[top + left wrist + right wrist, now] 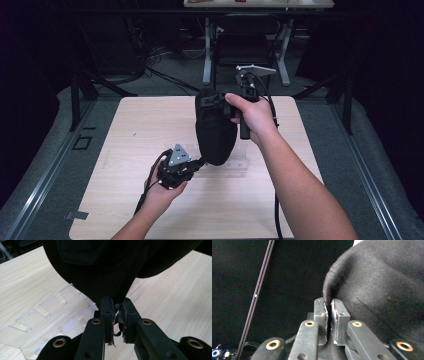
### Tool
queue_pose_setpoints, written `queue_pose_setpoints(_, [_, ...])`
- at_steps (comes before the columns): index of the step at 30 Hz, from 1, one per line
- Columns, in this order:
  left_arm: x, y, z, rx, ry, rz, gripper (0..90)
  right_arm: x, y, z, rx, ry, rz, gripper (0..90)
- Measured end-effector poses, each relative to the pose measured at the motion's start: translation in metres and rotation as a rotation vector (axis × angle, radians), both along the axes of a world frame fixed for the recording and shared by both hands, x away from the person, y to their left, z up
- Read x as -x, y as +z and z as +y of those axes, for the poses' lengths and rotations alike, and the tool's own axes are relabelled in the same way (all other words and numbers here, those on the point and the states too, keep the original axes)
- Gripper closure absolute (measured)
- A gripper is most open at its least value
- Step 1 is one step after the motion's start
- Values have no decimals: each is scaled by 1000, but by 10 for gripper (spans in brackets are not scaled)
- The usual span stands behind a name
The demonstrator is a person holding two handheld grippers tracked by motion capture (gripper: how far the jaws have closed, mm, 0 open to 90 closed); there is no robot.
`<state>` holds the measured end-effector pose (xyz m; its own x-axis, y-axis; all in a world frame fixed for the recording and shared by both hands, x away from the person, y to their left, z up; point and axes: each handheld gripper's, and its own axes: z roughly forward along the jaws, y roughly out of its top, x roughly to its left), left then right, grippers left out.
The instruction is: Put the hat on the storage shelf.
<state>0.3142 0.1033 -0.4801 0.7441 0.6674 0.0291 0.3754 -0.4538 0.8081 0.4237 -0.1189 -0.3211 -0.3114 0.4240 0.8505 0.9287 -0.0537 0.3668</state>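
High view: you hold the soft black woven-fabric cap (215,132) hanging over the pale wood-grain bench (130,150), above a clear acrylic slotted rack (45,315). Your right gripper (329,305) has its jaws pinching the top edge; your left gripper (117,307) has its jaws pinching the bottom edge. Pull gently so the limp cloth stays taut without slipping
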Motion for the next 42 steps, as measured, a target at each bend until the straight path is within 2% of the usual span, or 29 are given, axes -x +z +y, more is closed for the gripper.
queue_pose_setpoints(6, [2, 0, 0, -23, -3, -17, 839, 1, 5, -1, -9, -7, -22, 784])
queue_pose_setpoints(9, [2, 0, 1, -41, -4, -25, 845, 3, 10, -6, -10, -23, -39, 759])
queue_pose_setpoints(11, [1, -1, 3, -33, 6, -27, 849, 4, 13, -11, -25, -28, -45, 729])
queue_pose_setpoints(13, [1, -2, 6, -35, 9, -13, 851, 5, 16, -15, -21, -32, -50, 733])
queue_pose_setpoints(16, [0, -4, 9, -44, 21, -18, 854, 8, 19, -22, -14, -49, -59, 734])
queue_pose_setpoints(18, [0, -7, 10, -50, 26, -13, 853, 9, 21, -25, -12, -51, -64, 737])
queue_pose_setpoints(20, [-1, -10, 12, -74, 28, -12, 852, 10, 23, -27, -11, -57, -66, 738])
queue_pose_setpoints(23, [-1, -18, 12, -70, 41, 4, 850, 11, 24, -31, -5, -63, -71, 740])
queue_pose_setpoints(24, [-1, -21, 13, -82, 41, 1, 848, 11, 24, -32, -4, -65, -70, 741])
queue_pose_setpoints(26, [-1, -23, 14, -73, 38, 10, 848, 12, 25, -35, 2, -68, -73, 741])
queue_pose_setpoints(27, [-2, -24, 15, -86, 31, -6, 848, 12, 25, -36, 4, -68, -72, 741])
queue_pose_setpoints(31, [-2, -27, 19, -67, 38, 5, 846, 13, 26, -41, 7, -76, -74, 748])
queue_pose_setpoints(38, [0, -33, 25, -9, 70, 30, 829, 15, 27, -48, 16, -90, -78, 747])
queue_pose_setpoints(42, [1, -33, 30, -13, 92, 32, 730, 16, 27, -50, 20, -96, -79, 748])
